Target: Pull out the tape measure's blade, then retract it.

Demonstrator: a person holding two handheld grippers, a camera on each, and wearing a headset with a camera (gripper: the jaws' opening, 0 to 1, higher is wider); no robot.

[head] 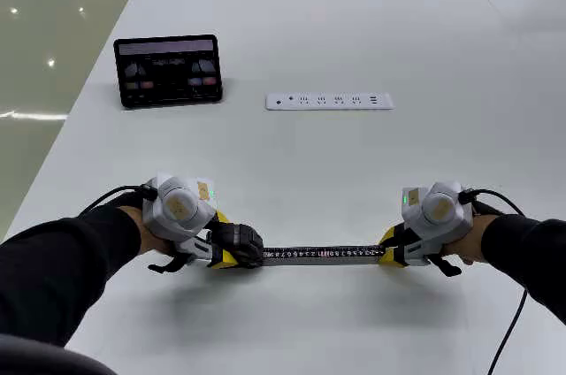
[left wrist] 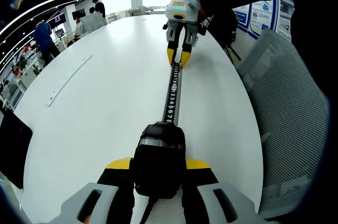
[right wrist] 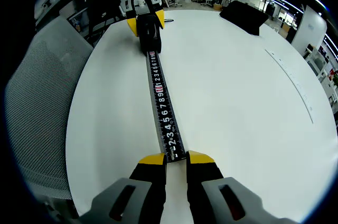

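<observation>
A black tape measure case (head: 239, 243) sits near the table's front edge, held between the yellow-tipped jaws of my left gripper (head: 223, 249). In the left gripper view the case (left wrist: 159, 158) is clamped between the jaws. Its dark numbered blade (head: 322, 254) runs out flat along the table to my right gripper (head: 387, 249), which is shut on the blade's end. The right gripper view has the blade (right wrist: 162, 112) stretching from my jaws (right wrist: 175, 159) back to the case (right wrist: 149, 27).
A white power strip (head: 329, 102) lies at mid-table and a black tablet (head: 168, 69) stands at the back left. The white table (head: 354, 163) is bare between them and the grippers. A mesh chair (left wrist: 288, 108) stands beside the table. A cable (head: 508, 331) trails from the right gripper.
</observation>
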